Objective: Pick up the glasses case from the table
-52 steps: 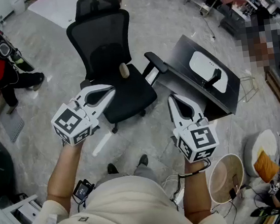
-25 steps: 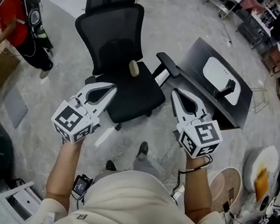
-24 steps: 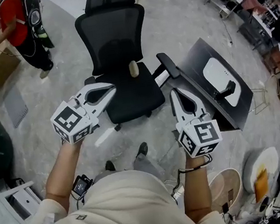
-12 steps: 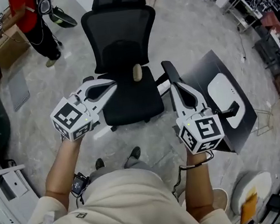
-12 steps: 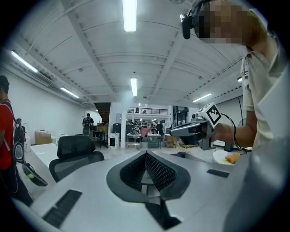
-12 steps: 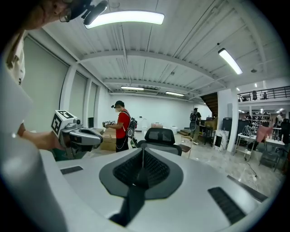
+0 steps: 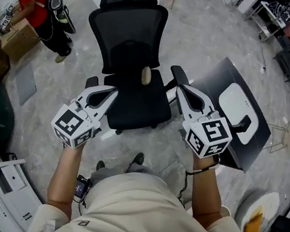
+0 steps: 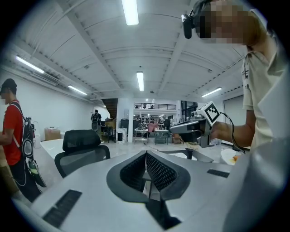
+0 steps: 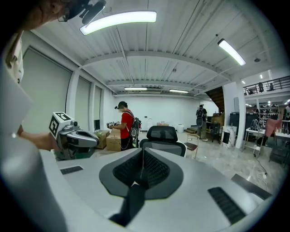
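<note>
Left tongs, right tongs: seemingly closed.

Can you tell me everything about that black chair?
The black office chair stands upright on the grey floor. It has a mesh back, a headrest on top, a dark seat and two armrests. A small beige object lies on the seat, near the back. Nobody sits in it.

Chair sits dead ahead at 12 o'clock. Left tongs hang before it at 10, right tongs at 2. Worktop is off at 3, glasses case on it. Person beside boxes at 11.
</note>
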